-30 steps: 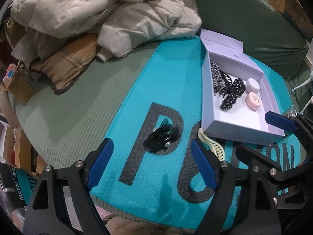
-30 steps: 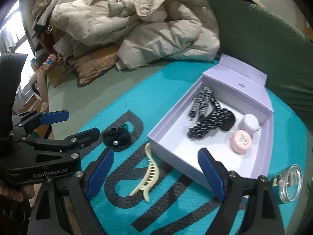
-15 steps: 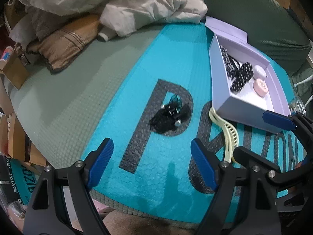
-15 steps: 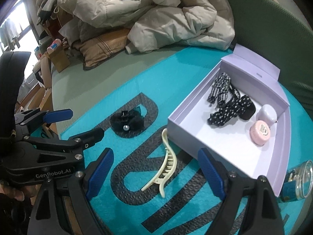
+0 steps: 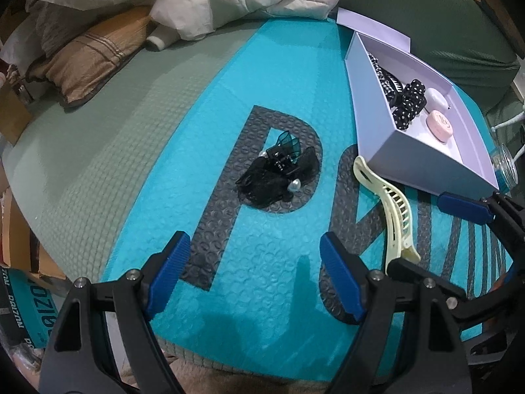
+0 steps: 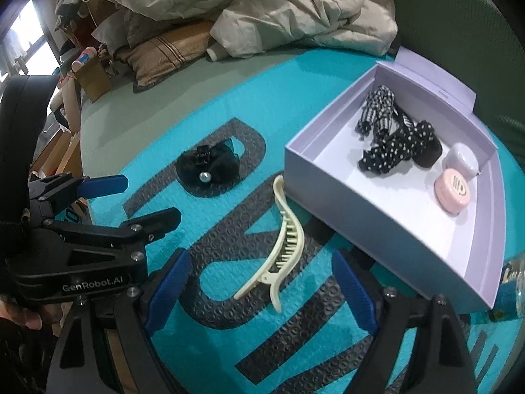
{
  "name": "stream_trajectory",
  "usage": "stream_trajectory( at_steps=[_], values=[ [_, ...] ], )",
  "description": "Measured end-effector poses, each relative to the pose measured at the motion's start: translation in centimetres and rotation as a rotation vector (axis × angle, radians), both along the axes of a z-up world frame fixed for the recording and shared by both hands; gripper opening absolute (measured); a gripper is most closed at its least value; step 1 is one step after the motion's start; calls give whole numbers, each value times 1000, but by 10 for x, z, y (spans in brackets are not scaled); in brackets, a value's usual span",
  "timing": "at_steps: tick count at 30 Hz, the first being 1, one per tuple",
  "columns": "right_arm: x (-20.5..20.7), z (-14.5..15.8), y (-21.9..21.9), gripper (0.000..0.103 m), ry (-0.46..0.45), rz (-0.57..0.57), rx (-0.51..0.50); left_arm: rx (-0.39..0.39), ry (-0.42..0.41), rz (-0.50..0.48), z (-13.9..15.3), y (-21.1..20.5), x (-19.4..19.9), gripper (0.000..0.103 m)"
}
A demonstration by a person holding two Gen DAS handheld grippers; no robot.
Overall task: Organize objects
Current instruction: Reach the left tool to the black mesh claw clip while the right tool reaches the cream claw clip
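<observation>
**Clips on the teal mat, both grippers open**

Teal bubble mailer (image 5: 272, 75) with large dark letters is spread over a green ribbed cushion (image 5: 108, 124), and it carries the loose things. At the mailer's far edge a heap of beige padded jacket (image 6: 262, 3) and a tan pillow (image 5: 88, 59) are piled.

A lilac box (image 6: 331, 200) is set on the mailer's right side, its lid folded back. Inside it are seen a checked bow (image 6: 377, 108), a dotted bow (image 6: 400, 151), a white case (image 6: 462, 159) and a pink tin (image 6: 452, 190), the last two near the box's right wall. A glass jar (image 5: 508, 167) is laid just beyond the box's near right corner.

A black clip (image 5: 279, 174) with a pearl is laid on the letter P, near the mailer's middle. A cream clip (image 6: 282, 246) is laid just beside the box's near left wall, its tip almost touching it.

The left gripper (image 5: 254, 275) is held above the mailer's near edge, short of the black clip; its fingers (image 5: 169, 272) are spread wide and nothing is clamped. The right gripper (image 6: 262, 292) is held over the cream clip's handle end, fingers (image 6: 354, 292) likewise apart, with nothing gripped.
</observation>
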State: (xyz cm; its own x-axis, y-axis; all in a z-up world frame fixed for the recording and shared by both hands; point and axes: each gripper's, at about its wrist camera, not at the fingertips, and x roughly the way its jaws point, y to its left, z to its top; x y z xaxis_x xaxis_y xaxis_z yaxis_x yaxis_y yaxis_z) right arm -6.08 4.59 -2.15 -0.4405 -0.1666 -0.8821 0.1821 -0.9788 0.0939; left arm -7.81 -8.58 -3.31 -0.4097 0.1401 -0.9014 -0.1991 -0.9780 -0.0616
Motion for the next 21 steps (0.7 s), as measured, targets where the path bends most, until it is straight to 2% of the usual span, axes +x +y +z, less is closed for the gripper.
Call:
stream_trajectory(
  at_steps=[21],
  values=[
    [-21, -24, 19, 88, -70, -55, -8, -12, 11, -123, -17, 20, -40, 81]
  ],
)
